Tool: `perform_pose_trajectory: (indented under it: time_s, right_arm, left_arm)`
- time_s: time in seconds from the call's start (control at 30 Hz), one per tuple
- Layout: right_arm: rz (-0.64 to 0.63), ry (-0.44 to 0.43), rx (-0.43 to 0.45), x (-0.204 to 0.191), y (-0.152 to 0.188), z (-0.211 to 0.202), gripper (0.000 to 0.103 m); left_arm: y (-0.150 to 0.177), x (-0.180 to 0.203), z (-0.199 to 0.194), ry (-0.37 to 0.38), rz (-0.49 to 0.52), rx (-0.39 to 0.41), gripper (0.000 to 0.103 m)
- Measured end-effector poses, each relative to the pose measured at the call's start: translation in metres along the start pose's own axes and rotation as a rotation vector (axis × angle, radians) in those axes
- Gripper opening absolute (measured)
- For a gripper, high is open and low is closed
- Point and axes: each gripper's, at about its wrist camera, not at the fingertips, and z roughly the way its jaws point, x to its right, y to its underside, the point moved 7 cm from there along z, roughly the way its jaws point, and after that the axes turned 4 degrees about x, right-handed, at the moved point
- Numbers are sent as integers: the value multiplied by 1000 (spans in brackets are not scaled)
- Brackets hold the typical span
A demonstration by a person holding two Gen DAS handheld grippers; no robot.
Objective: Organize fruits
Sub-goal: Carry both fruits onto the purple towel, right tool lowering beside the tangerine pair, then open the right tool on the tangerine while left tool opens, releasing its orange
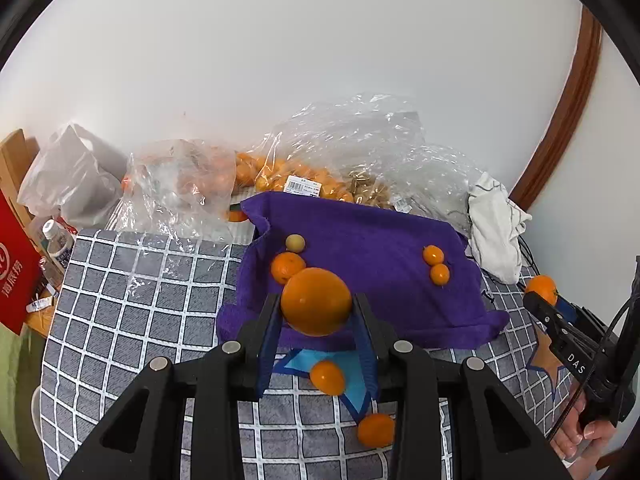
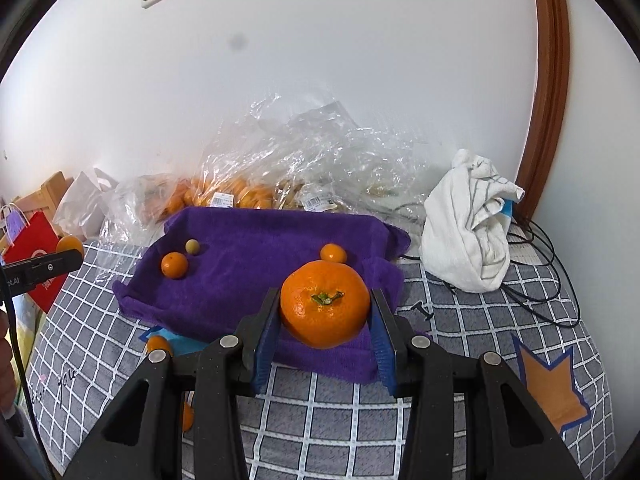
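- Left tongs (image 1: 316, 312) are clamping a smooth orange (image 1: 316, 301), pads pressing on both sides, and it's hanging in the air just over the near-left edge of the purple towel (image 1: 372, 280).
- Right tongs (image 2: 325, 316) are gripping a mandarin (image 2: 325, 304) with its green stem facing up, hovering over the near edge of the same towel (image 2: 256, 264).
- Already sitting on the towel: on the left, a small orange (image 1: 288, 267) with a pale little fruit (image 1: 295, 243) just behind it, and two kumquats (image 1: 436, 264) touching each other on the right.
- Two more loose fruits (image 1: 328, 377) are lying on the checked blanket (image 1: 120, 300) near the camera, not on the towel yet.
- Bags (image 1: 288, 168) of more fruit are piling up behind the towel, against the wall.

What I'd be worrying about:
- Both fruits are round and slick-skinned, so with a grip this far out on the pads one could be squirting out forward if the squeeze shifts.
- The towel is looking lumpy and curled at the edges, so a fruit let go from any height is probably rolling, maybe knocking the little ones out of their groups.
- The orange is hanging right over the small orange, so setting it straight down means bumping it.
- Both tongs are working the same towel, so they could be crowding each other.
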Motion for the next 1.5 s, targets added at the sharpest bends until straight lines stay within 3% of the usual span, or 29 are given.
perform_pose_trajectory:
  time_s: [0.47,0.97,1.5]
  right_arm:
    - [8,4,-62,4,-2,57,43]
    - [-21,-11,-222,-3,41,141,43]
    - [-34,11,-227,-4,43,147,45]
  left_arm:
    - [-19,-35,35,-25,-61,-15,33]
    - [6,-33,119,-49,-47,-173,33]
    - [24,-28,152,-117,19,-239,33]
